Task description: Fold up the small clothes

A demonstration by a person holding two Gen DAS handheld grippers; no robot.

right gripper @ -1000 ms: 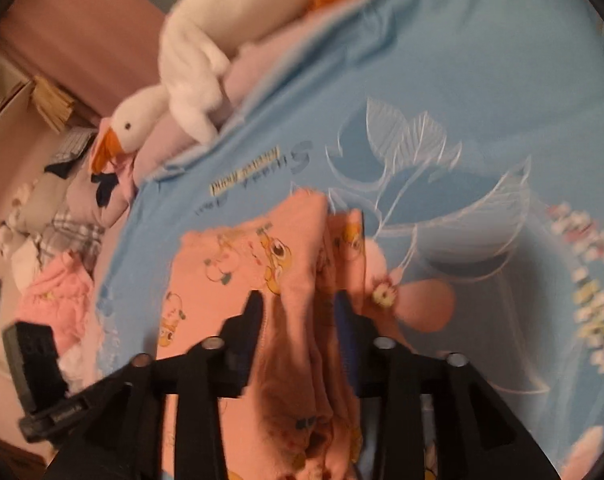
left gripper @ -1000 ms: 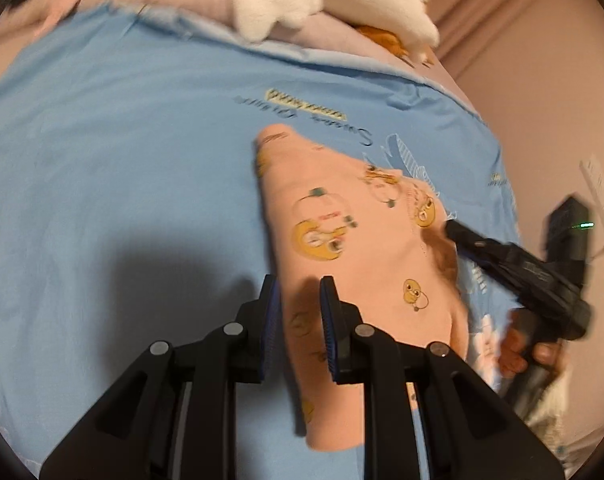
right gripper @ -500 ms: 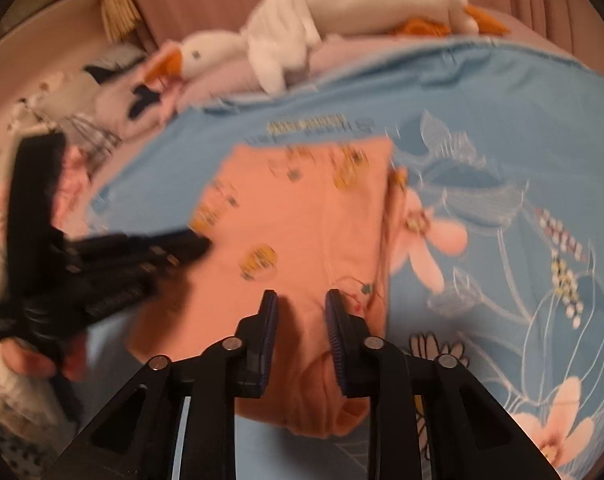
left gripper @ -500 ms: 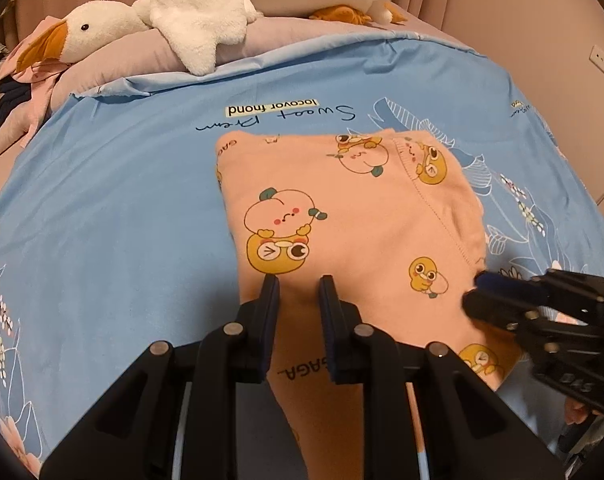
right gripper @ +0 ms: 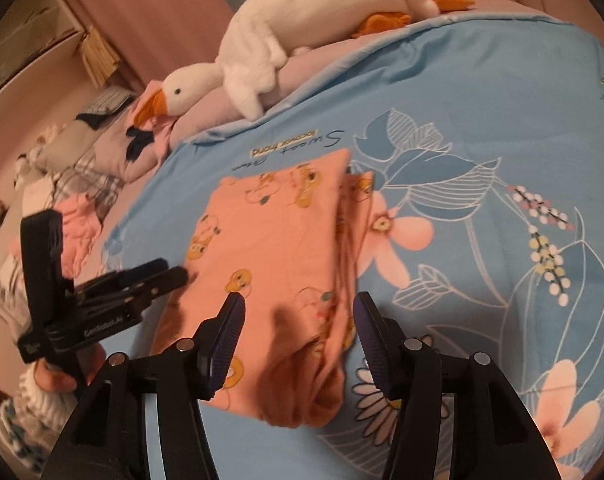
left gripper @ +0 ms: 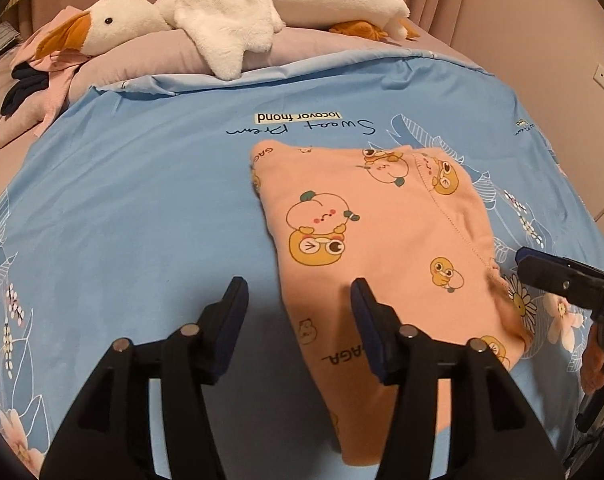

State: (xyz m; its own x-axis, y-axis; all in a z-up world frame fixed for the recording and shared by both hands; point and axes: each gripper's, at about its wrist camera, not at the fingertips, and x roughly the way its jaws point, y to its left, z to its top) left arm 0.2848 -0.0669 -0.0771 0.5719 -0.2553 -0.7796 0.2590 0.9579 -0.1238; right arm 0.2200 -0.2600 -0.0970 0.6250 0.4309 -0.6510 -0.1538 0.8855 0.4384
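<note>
left tool (left gripper: 298, 292): just spread, clear of cloth | right tool (right gripper: 298, 308): just spread, pinching nothing | folded peach garment (left gripper: 385, 232): centre frame (on blue bed cover (left gripper: 122, 200))

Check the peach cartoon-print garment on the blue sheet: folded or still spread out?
Folded. The peach garment lies as a compact panel on the blue sheet, with stacked layers along its right edge in the right wrist view; neither gripper holds it.

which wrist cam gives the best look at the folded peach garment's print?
Left wrist. The peach garment lies sharp and flat there, cartoon prints and seam readable, only its near end behind that tool's finger. The right wrist view shows the garment too, but blurred, prints smeared; it does show the layered folded edge on its right side better.
</note>
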